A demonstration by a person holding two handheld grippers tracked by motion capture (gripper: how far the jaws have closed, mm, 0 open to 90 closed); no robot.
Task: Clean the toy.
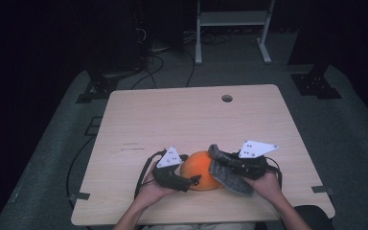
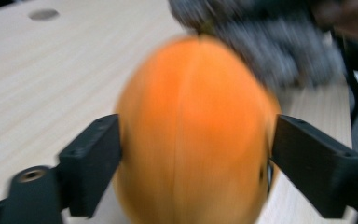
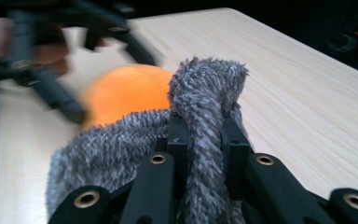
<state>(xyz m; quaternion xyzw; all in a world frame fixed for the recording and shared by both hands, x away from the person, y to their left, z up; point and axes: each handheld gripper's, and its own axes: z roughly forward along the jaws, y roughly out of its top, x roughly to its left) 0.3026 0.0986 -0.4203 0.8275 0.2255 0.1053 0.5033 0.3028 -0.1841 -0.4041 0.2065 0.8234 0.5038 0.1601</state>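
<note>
High view: an orange pumpkin (image 1: 201, 176) is flanked on the table (image 1: 182, 115) between the left claw's (image 1: 195, 180) wide jaws, seemingly untouched. Pinched tight in the right claw (image 3: 200, 135), a grey cloth (image 3: 205, 93) is draped just beyond it.

Ball (image 1: 199, 170) on table (image 1: 182, 115) between left tool (image 1: 192, 181) and cloth (image 1: 225, 173) at its right.

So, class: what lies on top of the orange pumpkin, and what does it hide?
A fuzzy grey cloth, pinched in the right gripper, drapes over the orange pumpkin's right side. The pumpkin's surface beneath the cloth is covered and cannot be seen.
</note>
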